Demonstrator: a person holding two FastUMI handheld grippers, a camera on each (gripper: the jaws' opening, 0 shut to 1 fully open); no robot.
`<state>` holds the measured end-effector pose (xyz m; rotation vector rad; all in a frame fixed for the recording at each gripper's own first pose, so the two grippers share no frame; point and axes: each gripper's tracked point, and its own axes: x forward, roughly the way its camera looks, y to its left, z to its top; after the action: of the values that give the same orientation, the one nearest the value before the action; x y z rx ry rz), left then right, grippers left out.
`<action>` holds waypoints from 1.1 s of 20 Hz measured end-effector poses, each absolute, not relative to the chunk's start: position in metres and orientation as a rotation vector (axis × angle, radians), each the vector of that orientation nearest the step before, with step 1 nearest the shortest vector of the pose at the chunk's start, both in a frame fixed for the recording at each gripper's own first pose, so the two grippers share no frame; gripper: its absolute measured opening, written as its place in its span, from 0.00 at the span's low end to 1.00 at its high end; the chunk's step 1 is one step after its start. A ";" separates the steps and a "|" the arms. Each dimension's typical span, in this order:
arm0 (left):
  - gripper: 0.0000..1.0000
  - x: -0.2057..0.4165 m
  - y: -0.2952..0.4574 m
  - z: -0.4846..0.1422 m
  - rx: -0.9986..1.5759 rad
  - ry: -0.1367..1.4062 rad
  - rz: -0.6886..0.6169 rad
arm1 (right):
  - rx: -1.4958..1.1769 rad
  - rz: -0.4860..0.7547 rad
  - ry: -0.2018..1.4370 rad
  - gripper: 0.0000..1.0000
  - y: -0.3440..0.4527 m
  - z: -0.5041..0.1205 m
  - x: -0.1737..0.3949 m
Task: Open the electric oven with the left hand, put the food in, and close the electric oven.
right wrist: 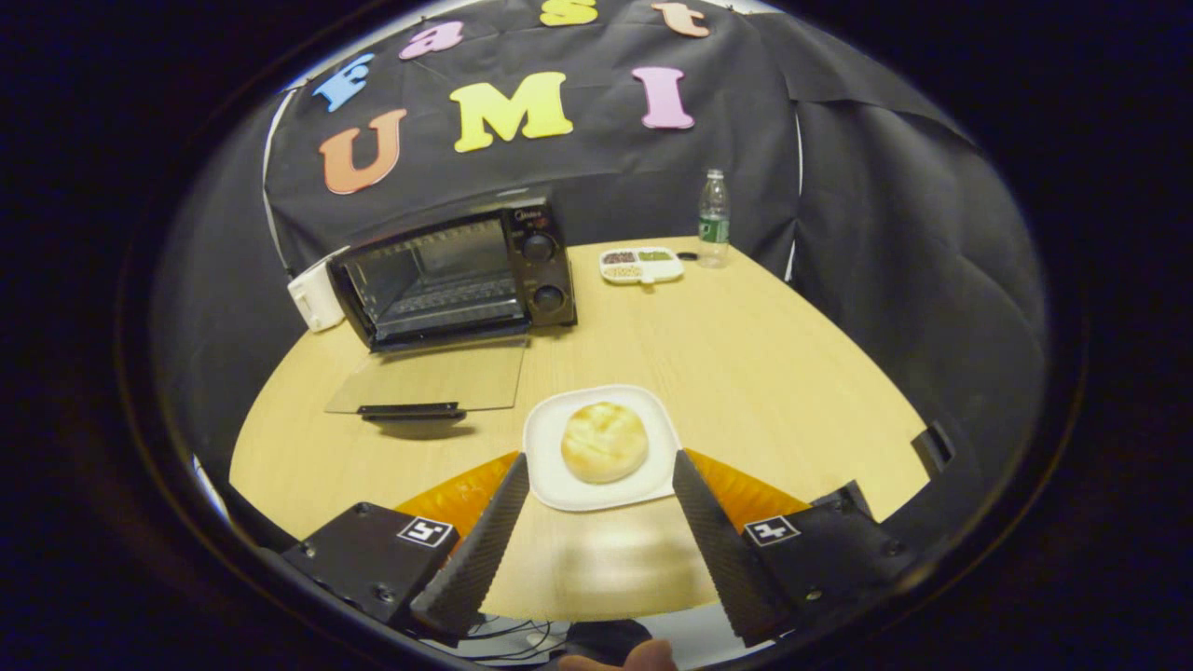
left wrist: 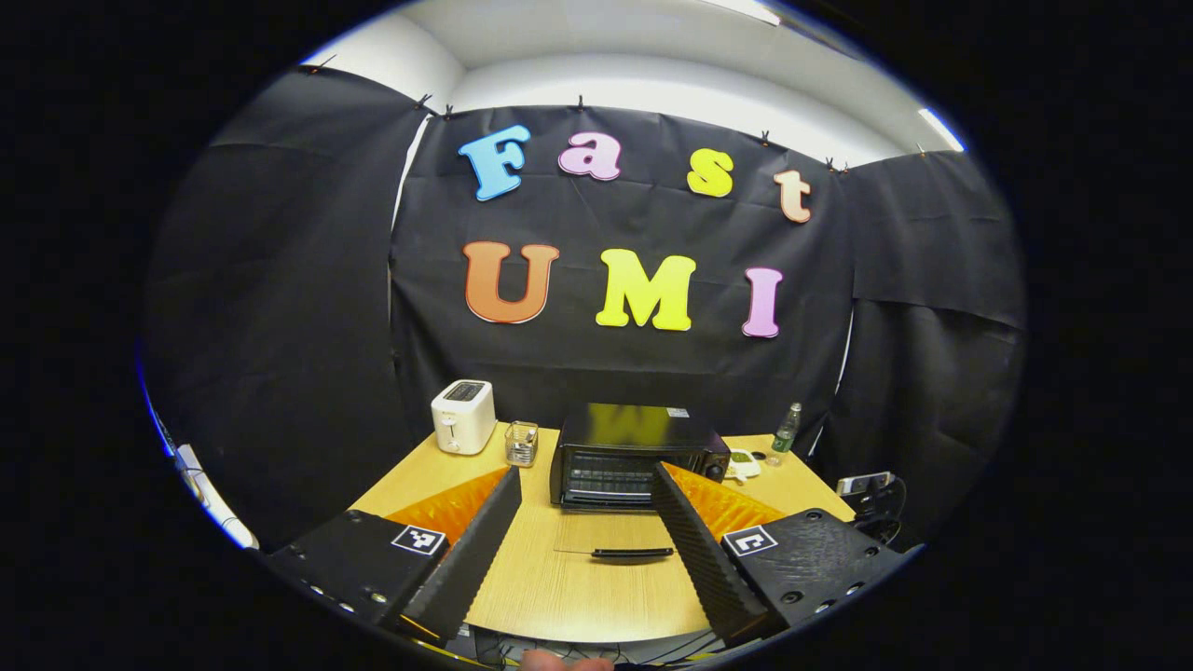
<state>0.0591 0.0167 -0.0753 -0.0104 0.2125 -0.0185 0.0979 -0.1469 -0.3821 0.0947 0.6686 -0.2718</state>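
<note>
The black electric oven (left wrist: 634,452) (right wrist: 457,275) stands at the back of the wooden table with its glass door (right wrist: 433,377) folded down flat; the door's handle (left wrist: 632,553) (right wrist: 410,410) points at me. A round bun (right wrist: 604,441) lies on a white square plate (right wrist: 559,475) near the table's front. My right gripper (right wrist: 596,461) is open, its fingers flanking the plate's near edge without touching the bun. My left gripper (left wrist: 585,471) is open and empty, held back from the oven, above the door handle.
A white toaster (left wrist: 463,415) and a small glass holder (left wrist: 522,443) sit left of the oven. A snack tray (right wrist: 641,265) and a water bottle (right wrist: 713,219) stand to its right. Black cloth walls close in behind. A fingertip shows at each view's bottom edge.
</note>
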 end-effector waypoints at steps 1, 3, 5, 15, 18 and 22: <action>0.93 0.062 0.014 -0.075 -0.008 0.215 -0.016 | 0.088 -0.277 0.678 0.99 -0.149 -0.391 0.106; 0.93 0.069 0.007 -0.076 -0.005 0.222 -0.021 | 0.080 -0.283 0.700 0.98 -0.152 -0.407 0.117; 0.93 0.075 0.002 -0.084 0.002 0.233 -0.024 | 0.073 -0.285 0.728 0.98 -0.155 -0.423 0.125; 0.93 0.124 -0.039 -0.094 0.012 0.275 -0.028 | 0.073 -0.228 0.813 0.93 -0.163 -0.456 0.138; 0.93 0.129 -0.054 -0.099 0.006 0.294 -0.059 | 0.095 -0.220 0.820 0.83 -0.166 -0.449 0.138; 0.93 0.135 -0.058 -0.098 0.004 0.298 -0.117 | 0.202 -0.248 0.799 0.71 -0.159 -0.422 0.125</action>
<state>0.1353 -0.0575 -0.0977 0.0035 0.2983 -0.1169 0.1249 -0.1593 -0.4225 0.2022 0.7986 -0.2483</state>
